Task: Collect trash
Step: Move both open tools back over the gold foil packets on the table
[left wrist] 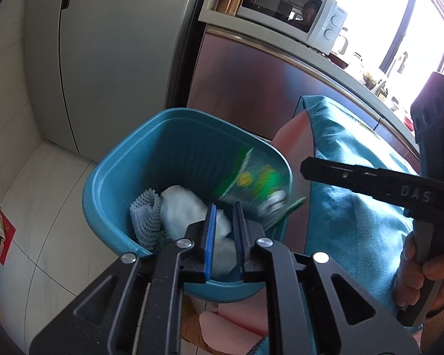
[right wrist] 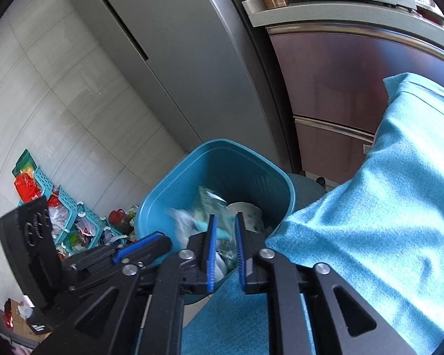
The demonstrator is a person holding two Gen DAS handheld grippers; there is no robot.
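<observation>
Kitchen floor tiles [left wrist: 44,207] surround our teal bin [left wrist: 118,183] of trash; our left gripper [left wrist: 224,227] and right gripper [right wrist: 225,236] hover above, both jaws slightly parted and empty

- Floor [right wrist: 74,124]: pale tiles with thin grout lines.
- Blue bin [left wrist: 115,183] stands on it, just ahead of and under both sets of jaws; it holds white crumpled paper, a white foam net and a blurred green wrapper.
- Grey fridge [left wrist: 109,59] rises from the floor beyond the bin.
- Teal baskets [right wrist: 71,207] with red and clear wrappers lie on the tiles, well left of the jaws.
</observation>
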